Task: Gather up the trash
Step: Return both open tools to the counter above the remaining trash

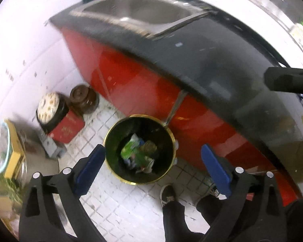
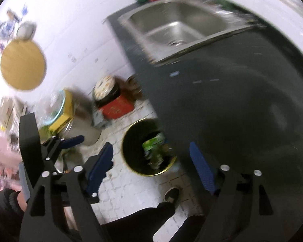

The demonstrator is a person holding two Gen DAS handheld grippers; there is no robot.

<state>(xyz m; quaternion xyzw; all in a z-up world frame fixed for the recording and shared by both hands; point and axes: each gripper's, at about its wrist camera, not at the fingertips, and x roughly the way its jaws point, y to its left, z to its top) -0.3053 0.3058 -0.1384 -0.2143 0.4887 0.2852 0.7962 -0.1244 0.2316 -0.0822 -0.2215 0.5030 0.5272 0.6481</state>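
Observation:
A black trash bin [image 1: 120, 131] with a gold rim stands on the tiled floor against the red cabinet. Inside it lie crumpled wrappers [image 1: 131, 149], green and white among them. My left gripper [image 1: 153, 168] hangs high above the bin, open, with nothing between its blue pads. In the right wrist view the bin [image 2: 133, 141] is partly hidden by the counter edge, and the green wrappers [image 2: 152, 141] show inside. My right gripper [image 2: 151, 168] is also open and empty above it. The left gripper's blue finger [image 2: 72, 141] shows at the left there.
A dark countertop [image 1: 202, 60] with a steel sink [image 1: 139, 10] runs over the red cabinet front [image 1: 121, 76]. A red tin [image 1: 67, 127], a patterned round tin [image 1: 49, 106] and a brown jar [image 1: 81, 97] sit on the floor. The person's shoe [image 1: 168, 194] is beside the bin.

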